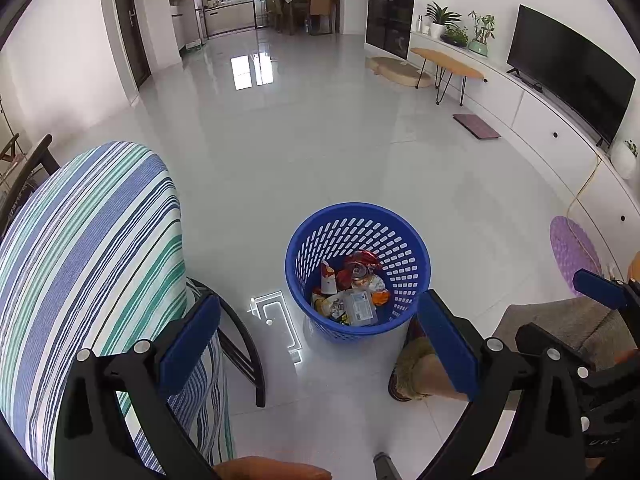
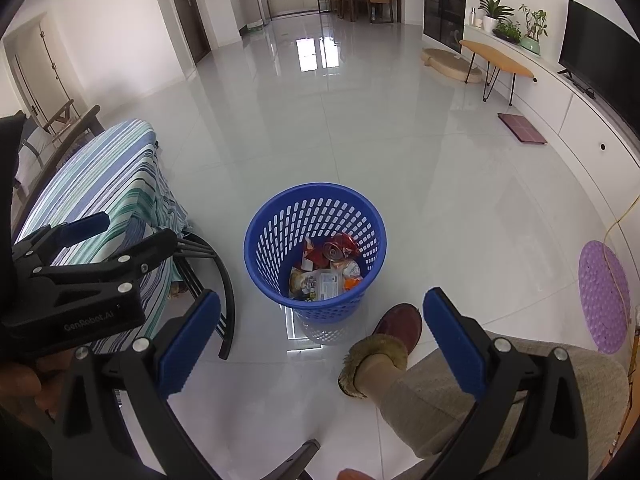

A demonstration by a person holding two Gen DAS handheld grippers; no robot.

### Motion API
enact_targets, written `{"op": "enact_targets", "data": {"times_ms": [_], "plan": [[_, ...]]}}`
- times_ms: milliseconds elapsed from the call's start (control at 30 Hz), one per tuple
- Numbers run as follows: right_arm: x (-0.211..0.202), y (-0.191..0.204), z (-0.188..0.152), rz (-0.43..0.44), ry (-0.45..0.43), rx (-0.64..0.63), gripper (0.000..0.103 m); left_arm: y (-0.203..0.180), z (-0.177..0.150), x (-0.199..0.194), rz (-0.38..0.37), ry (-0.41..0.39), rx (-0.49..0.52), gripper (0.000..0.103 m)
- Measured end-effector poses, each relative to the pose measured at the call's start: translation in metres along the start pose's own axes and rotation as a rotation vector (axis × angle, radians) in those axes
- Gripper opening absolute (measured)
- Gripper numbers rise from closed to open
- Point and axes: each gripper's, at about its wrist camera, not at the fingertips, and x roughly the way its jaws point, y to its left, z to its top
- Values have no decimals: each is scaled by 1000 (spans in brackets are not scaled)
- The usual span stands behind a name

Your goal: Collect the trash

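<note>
A blue perforated basket (image 1: 404, 248) (image 2: 276, 224) stands on the pale tiled floor. Inside it lies trash (image 1: 352, 292) (image 2: 326, 270): a crushed red can, wrappers and a clear plastic pack. My left gripper (image 1: 320, 316) hovers above and just short of the basket, open, with nothing between its blue pads. My right gripper (image 2: 322, 308) is likewise open and empty, held over the basket's near rim. In the right wrist view the left gripper (image 2: 88, 236) shows at the left edge, beside a striped cushion.
A chair with a striped blue and green cover (image 1: 88, 248) (image 2: 108, 184) stands left of the basket. A person's slippered foot (image 2: 396, 328) and trouser leg (image 2: 460, 392) rest right of it. A purple mat (image 2: 604, 296), a yellow cable, a TV cabinet (image 1: 560, 128) and a small wooden table (image 1: 444, 62) line the right side.
</note>
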Motion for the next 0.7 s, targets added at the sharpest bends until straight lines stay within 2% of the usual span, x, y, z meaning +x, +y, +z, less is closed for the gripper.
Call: {"op": "enact_targets", "data": {"times_ms": [267,500,700], "plan": [[1,1,0,-2,2,4,98,-2,-3,0,-7,-9,0,98],[2,-1,0,-7,4,12,98,-4,-2,-3,15,-25,3,98],[2,-2,0,-10,8,13,98,0,-1,5,-1,23,-9,98]]}}
